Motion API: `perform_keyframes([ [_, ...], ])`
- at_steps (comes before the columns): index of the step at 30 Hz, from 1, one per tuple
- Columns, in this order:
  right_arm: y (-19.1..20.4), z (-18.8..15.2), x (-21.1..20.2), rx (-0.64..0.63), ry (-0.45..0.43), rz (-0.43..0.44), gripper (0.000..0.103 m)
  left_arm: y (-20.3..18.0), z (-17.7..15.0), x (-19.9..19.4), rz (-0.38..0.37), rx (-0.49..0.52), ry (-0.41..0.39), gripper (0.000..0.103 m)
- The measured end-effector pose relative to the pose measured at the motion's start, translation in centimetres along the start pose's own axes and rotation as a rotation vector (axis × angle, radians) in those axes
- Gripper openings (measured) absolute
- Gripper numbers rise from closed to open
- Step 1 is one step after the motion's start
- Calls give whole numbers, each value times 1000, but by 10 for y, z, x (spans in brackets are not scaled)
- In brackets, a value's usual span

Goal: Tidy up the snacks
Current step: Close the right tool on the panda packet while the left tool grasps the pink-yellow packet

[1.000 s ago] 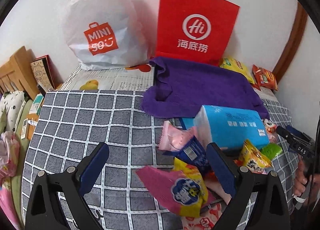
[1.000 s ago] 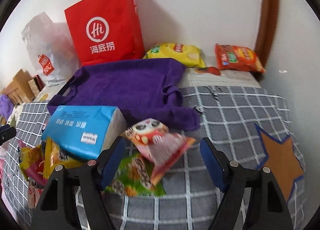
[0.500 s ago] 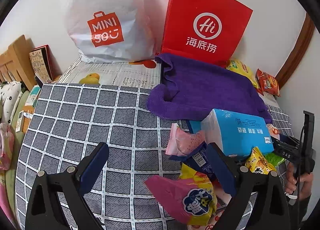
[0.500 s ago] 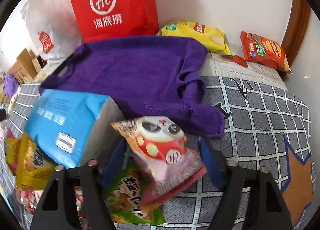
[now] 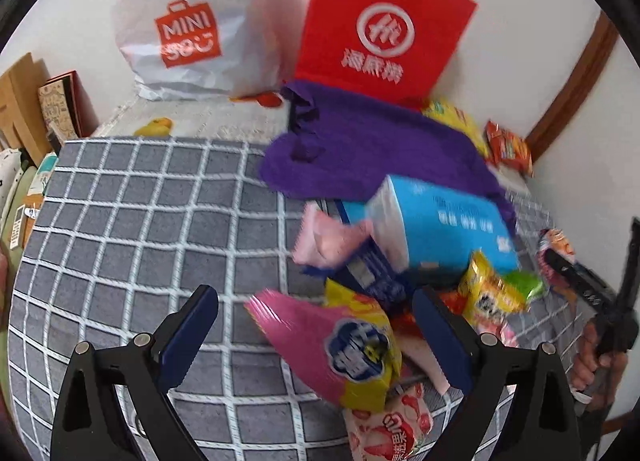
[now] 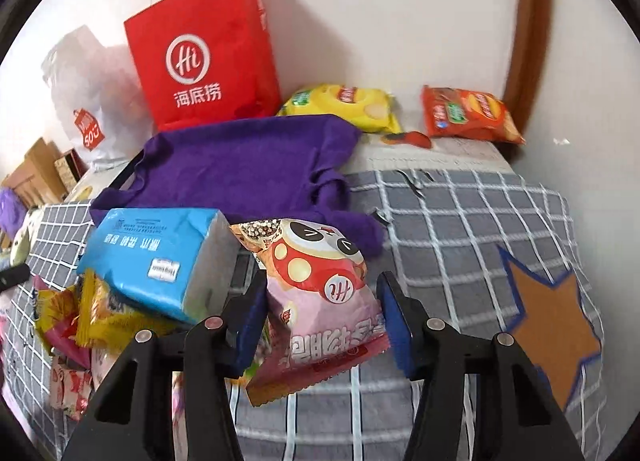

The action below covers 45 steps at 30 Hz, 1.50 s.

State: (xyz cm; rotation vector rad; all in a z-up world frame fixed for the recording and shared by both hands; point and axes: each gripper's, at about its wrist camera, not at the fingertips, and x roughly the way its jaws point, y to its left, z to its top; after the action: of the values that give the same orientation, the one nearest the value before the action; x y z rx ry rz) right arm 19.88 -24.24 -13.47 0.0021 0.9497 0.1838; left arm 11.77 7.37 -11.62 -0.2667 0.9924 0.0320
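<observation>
My right tongs point(image 6: 322, 315) have just been closing around a pink snack packet point(image 6: 320, 301) at lower centre of the right wrist view, and both pads now meet its sides. The packet stands on end between them, its long axis running from the cartoon-face end at upper left to the crimped seam at lower right. In that frame the seam end appears clear of the checked bedspread point(image 6: 460, 221).

My left tongs point(image 5: 316, 335) stand wide and hold nothing, hovering low in the left wrist view over a pink-and-yellow packet point(image 5: 340, 349).

As I judge it, the sorting has barely begun. Most snacks lie heaped beside the blue tissue pack point(image 6: 156, 257). Only a yellow crisp bag point(image 6: 344, 105) and an orange crisp bag point(image 6: 468, 113) lie apart, at upper right by the wall. The red paper bag point(image 6: 204, 53) stands behind the purple cloth point(image 6: 248, 165).
</observation>
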Motion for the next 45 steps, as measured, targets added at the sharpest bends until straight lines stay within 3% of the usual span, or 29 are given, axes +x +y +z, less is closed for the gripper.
perform_keyframes([
  [7, -9, -42, -34, 58, 10, -12, 54, -10, -16, 30, 0, 3, 87, 97],
  [10, -8, -58, -42, 67, 21, -18, 54, -6, -20, 36, -5, -18, 115, 58],
  [12, -8, -68, -47, 79, 28, -14, 54, -3, -22, 34, -36, -26, 116, 54],
  [18, -3, -83, -63, 90, 18, -19, 54, 3, -25, 6, -41, 1, 57, 53],
  [27, 18, -78, -88, 93, -28, -16, 54, 1, -17, -34, -75, 34, -6, 53],
  [34, 44, -68, -96, 68, -55, 26, 54, -9, -13, -50, -165, 57, -19, 53],
  [45, 71, -55, -94, 59, -74, 34, 54, -21, 1, -65, -176, 102, -58, 53],
])
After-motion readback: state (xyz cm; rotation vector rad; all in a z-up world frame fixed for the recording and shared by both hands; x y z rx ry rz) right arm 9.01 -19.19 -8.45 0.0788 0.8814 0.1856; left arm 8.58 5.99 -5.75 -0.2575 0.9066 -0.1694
